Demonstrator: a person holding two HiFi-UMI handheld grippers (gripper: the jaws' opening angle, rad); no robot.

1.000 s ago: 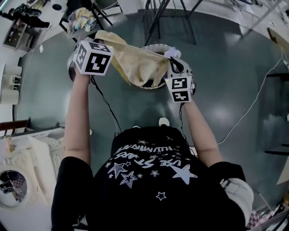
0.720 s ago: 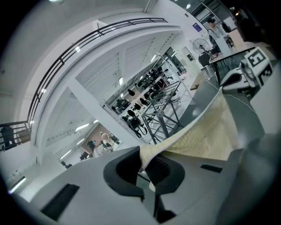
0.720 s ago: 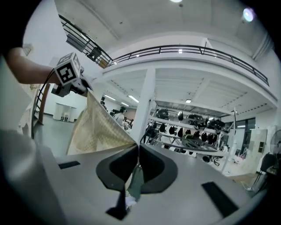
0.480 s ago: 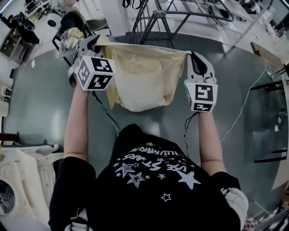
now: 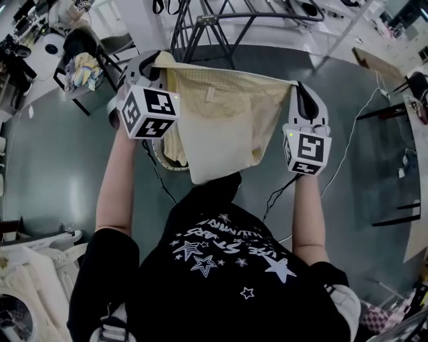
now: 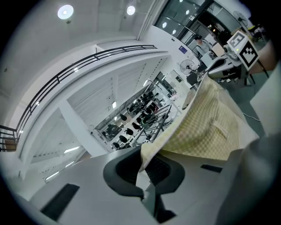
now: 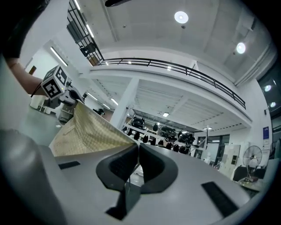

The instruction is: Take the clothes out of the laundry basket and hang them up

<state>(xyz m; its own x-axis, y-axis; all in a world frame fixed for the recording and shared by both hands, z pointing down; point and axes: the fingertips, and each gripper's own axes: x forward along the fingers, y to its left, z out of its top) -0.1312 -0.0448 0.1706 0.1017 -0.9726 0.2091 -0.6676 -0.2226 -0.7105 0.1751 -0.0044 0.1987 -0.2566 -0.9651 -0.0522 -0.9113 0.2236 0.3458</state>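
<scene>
A pale yellow checked garment hangs stretched between my two grippers at chest height. My left gripper is shut on its upper left corner; the cloth runs out from between the left jaws. At the upper right corner my right gripper is shut on the edge, and the fabric leads away from its closed jaws. The laundry basket shows only as a bit of rim below the garment's left side. A metal drying rack stands just beyond the cloth.
A chair with a heap of coloured clothes stands at the far left. Cables trail over the grey floor on the right. A white appliance sits at the lower left, and shelving lines the right edge.
Both grippers rose and moved apart, lifting the garment out of the basket and spreading it flat. The basket, open to view before, is now mostly hidden behind the cloth.
</scene>
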